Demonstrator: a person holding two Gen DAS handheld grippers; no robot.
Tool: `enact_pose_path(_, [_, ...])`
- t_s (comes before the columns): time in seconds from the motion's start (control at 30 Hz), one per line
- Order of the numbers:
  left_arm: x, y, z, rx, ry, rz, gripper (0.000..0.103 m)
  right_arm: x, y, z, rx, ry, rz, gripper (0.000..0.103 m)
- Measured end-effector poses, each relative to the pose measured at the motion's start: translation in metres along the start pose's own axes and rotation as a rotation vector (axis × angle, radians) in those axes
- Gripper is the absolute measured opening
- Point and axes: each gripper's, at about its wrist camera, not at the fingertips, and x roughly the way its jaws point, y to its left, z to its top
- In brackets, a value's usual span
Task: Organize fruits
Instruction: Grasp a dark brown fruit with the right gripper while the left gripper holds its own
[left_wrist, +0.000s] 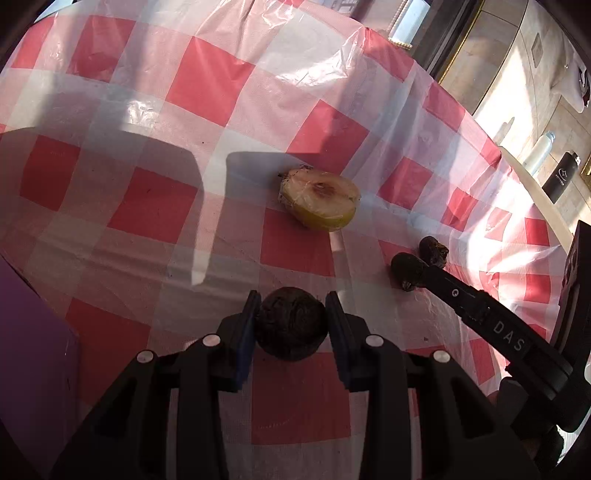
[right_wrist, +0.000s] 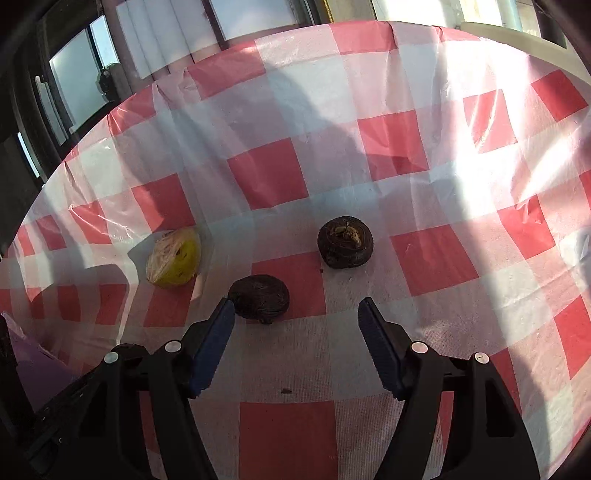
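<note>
My left gripper is shut on a dark wrinkled round fruit, held just above the checked cloth. A halved yellow fruit wrapped in film lies ahead of it, cut face up. Two more dark fruits lie to the right, next to my right gripper's black finger. In the right wrist view my right gripper is open and empty above the cloth. One dark fruit lies by its left fingertip, another further ahead. The yellow half lies to the left.
The round table wears a red-and-white checked plastic cloth. A purple container stands at the left edge. Bottles stand beyond the table's right rim. Windows lie behind the far edge.
</note>
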Motion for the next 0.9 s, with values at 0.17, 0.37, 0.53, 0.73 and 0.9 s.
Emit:
enact_pose_path(0.17, [0.003,-0.003,0.001,0.000,-0.001,0.003,0.036,0.025,0.023,0.010,-0.081,0.054,-0.016,0.058])
enact_pose_path(0.37, [0.005,-0.004,0.002,-0.001,-0.001,0.002,0.036,0.005,0.025,-0.006,-0.108,0.025,-0.055,0.039])
enact_pose_path(0.53, [0.006,-0.006,0.002,0.004,-0.001,0.008,0.037,-0.058,-0.018,-0.055,0.080,-0.070,0.043,0.039])
enact_pose_path(0.73, [0.006,-0.005,0.002,0.000,-0.003,0.001,0.036,-0.091,-0.047,-0.081,0.227,-0.133,0.137,0.039])
enact_pose_path(0.9, [0.005,-0.004,0.002,-0.001,-0.007,0.000,0.036,-0.087,-0.051,-0.076,0.262,-0.150,0.204,0.039])
